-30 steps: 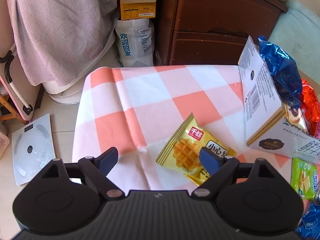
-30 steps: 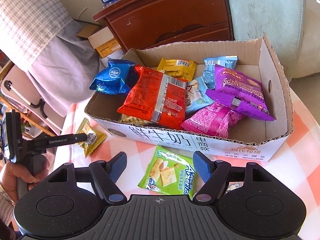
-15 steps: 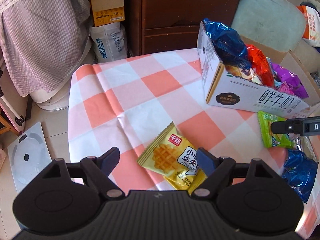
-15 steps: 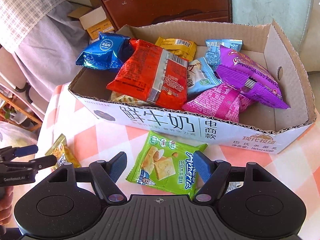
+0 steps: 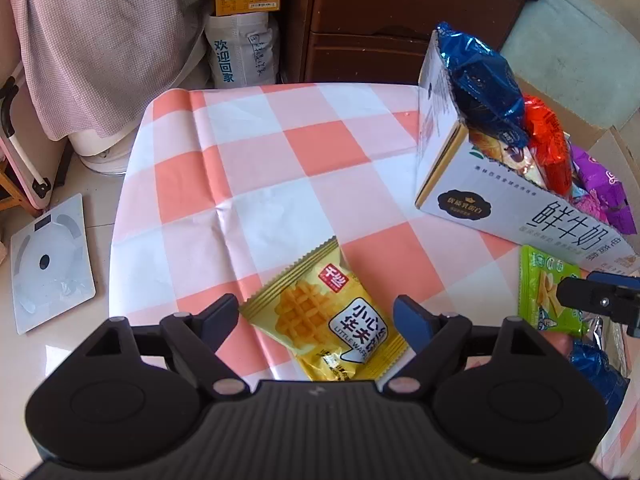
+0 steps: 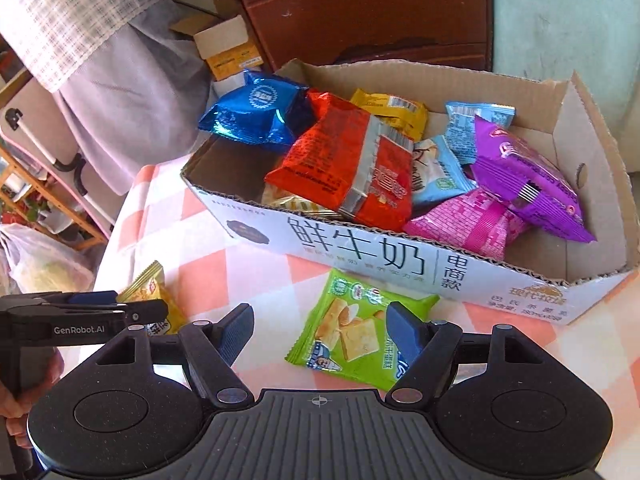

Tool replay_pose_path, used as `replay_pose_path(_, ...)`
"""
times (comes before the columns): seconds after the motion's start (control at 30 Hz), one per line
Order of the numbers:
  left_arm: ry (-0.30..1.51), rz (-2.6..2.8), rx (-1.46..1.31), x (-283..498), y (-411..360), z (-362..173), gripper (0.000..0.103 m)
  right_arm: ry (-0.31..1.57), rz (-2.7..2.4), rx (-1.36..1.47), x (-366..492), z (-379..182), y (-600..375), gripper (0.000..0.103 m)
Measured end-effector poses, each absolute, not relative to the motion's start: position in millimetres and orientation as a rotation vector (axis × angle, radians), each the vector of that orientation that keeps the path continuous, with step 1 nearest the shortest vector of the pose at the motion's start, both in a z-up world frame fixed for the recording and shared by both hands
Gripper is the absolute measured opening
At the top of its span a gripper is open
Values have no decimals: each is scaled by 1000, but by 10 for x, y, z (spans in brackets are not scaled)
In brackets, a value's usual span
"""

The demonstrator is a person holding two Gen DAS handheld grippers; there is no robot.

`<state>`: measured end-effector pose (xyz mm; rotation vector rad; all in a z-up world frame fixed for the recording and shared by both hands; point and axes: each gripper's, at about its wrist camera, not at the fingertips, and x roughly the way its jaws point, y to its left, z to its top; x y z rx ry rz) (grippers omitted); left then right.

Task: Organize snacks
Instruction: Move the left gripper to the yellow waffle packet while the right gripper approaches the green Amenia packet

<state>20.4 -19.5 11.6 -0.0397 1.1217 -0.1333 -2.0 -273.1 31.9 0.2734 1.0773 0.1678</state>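
The left gripper (image 5: 316,312) has its fingers apart, astride the yellow waffle packet (image 5: 326,320) without pressing it; they have just been closing a little. The packet lies flat near the near-left corner of the checked tablecloth (image 5: 280,160). The right gripper (image 6: 320,320) also stands with its fingers apart, poised over the green cracker packet (image 6: 356,332), which lies on the cloth just in front of the cardboard milk box (image 6: 360,248); neither pad presses on it.

Only the right wrist view looks down into the box: a blue foil bag (image 6: 256,112), an orange-red bag (image 6: 348,168), a yellow packet (image 6: 390,110), pale blue packets (image 6: 438,172), a purple bag (image 6: 528,184) and a pink one (image 6: 468,224) are heaped inside. It also shows the left gripper from the side, with a hand (image 6: 16,400) on its handle at the left edge.

Only the left wrist view shows the box's end wall, the bare far-left stretch of the cloth, a white bathroom scale (image 5: 48,264) on the floor and another blue bag (image 5: 596,372) at the cloth's right edge.
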Motion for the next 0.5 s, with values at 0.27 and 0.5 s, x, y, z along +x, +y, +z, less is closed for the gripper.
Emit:
replay_pose_path(0.27, 1130, -85, 24, 201, -395, 70, 88, 1113, 26, 311, 7, 159, -2795, 74)
replay_pose_path(0.5, 1142, -74, 84, 165, -434, -8, 97, 1122, 26, 246, 61, 13, -2549, 79)
